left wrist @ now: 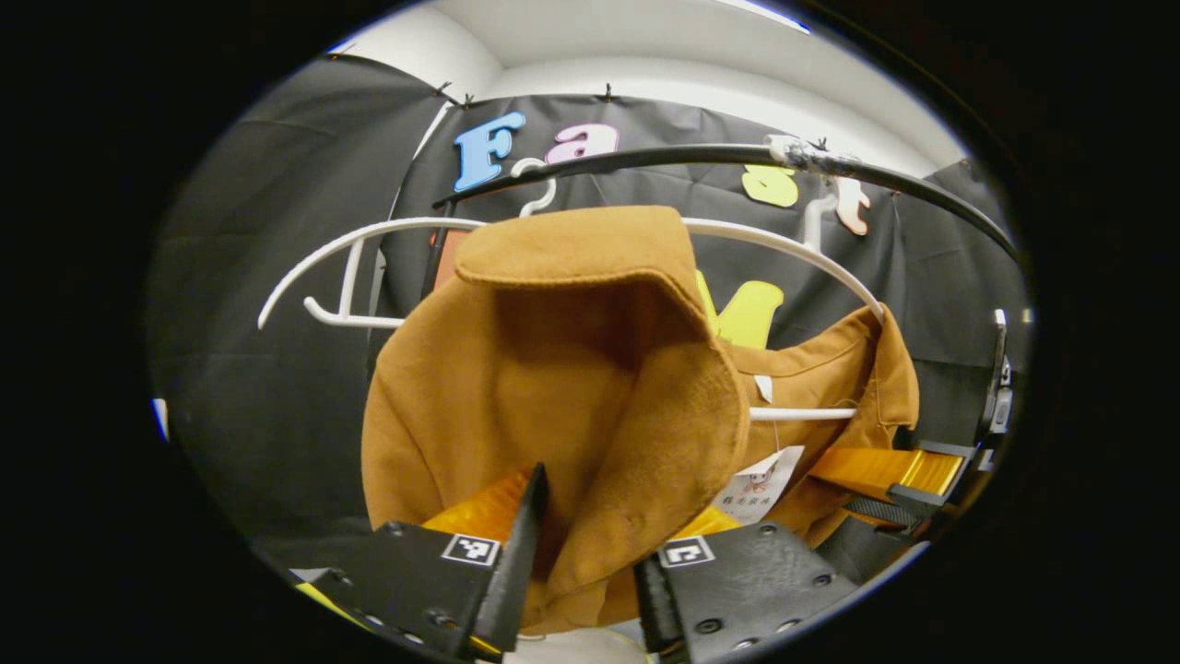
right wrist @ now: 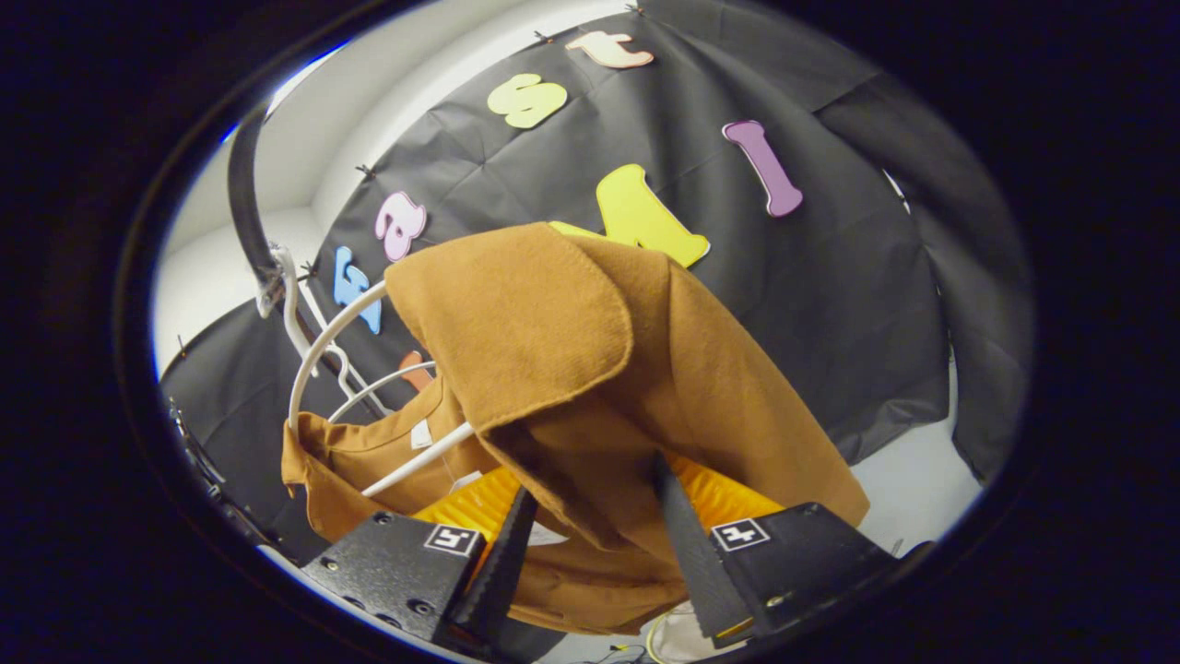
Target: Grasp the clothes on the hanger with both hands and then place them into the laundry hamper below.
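Now we keep both claws, left gripper (left wrist: 581, 576) and right gripper (right wrist: 590, 553), wide around the brown felt jacket (left wrist: 553, 369), closing squarely before lifting it off the white plastic hanger (left wrist: 369, 240).

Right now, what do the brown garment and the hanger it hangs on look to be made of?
The brown garment looks like a thick, matte woven or brushed cloth, perhaps wool-like felt: fuzzy nap, soft folds, stitched edge. The white hanger seems smooth moulded plastic, though coated metal cannot be ruled out: thin, rounded, slightly glossy bars. The rail above looks like a dark, smooth tube; its material is unclear.
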